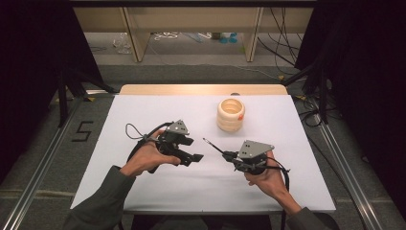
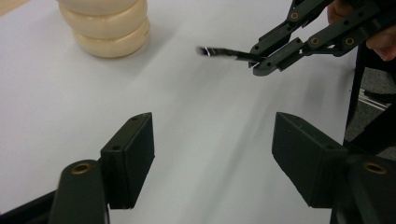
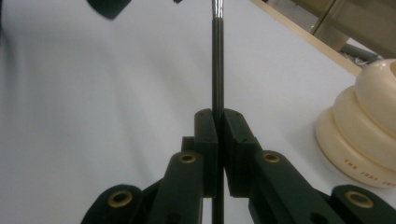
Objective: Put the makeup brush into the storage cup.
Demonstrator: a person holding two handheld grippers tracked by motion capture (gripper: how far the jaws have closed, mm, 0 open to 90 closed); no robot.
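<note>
A thin black rod point(image 1: 213, 146) with a metallic end is clamped in my right gripper point(image 1: 226, 155) and points toward the left gripper over the white table top point(image 1: 158, 108). In the right gripper view the rod point(image 3: 217, 60) runs straight up from between the shut jaws of the right gripper point(image 3: 218, 123). My left gripper point(image 1: 191, 149) is held just left of the rod's tip, open and empty. The left gripper view has its pads point(image 2: 130, 156) wide apart, with the right gripper point(image 2: 280, 51) and the rod point(image 2: 224, 52) beyond. A cream ribbed holder point(image 1: 231, 115) stands upright behind both.
The cream holder point(image 2: 105, 25) point(image 3: 369, 130) is the one other item on the white top. A wooden strip point(image 1: 201, 89) edges the table's far side. Metal rails point(image 1: 344, 163) and cables run along the floor on both sides, with a taped "5" point(image 1: 82, 130) at the left.
</note>
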